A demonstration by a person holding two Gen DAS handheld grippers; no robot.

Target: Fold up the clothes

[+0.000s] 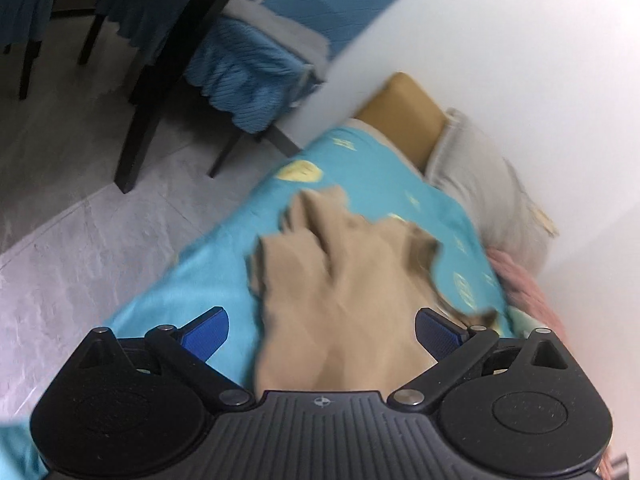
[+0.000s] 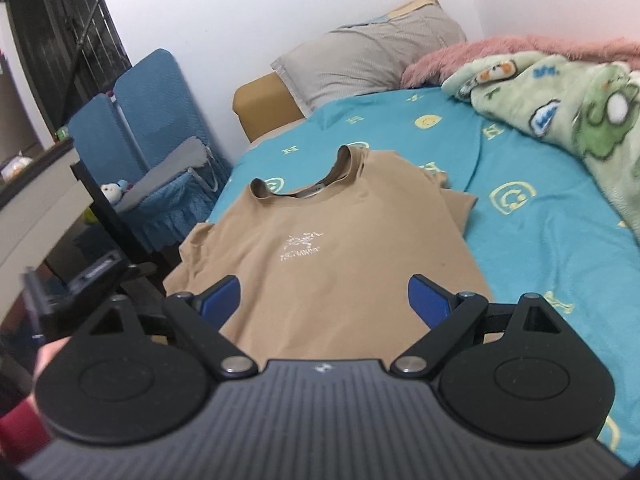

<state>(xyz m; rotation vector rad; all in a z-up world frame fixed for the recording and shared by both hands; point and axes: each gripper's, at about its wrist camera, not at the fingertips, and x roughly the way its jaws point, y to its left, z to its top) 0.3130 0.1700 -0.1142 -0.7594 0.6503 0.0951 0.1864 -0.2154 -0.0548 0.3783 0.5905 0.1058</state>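
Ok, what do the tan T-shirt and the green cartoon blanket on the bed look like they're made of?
The tan T-shirt looks like a thin matte knit, probably cotton jersey: it lies flat with soft shallow creases, a ribbed collar and a white printed logo. The green cartoon blanket looks like plush fleece: a fuzzy nap, thick rounded folds, slightly blurred print edges. The exact fibre of either can't be told.

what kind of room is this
Most likely a bedroom in a home. A bed with a turquoise printed sheet fills the view, with a grey pillow at its head and a green cartoon blanket bunched to one side. A tan t-shirt lies spread on the sheet.
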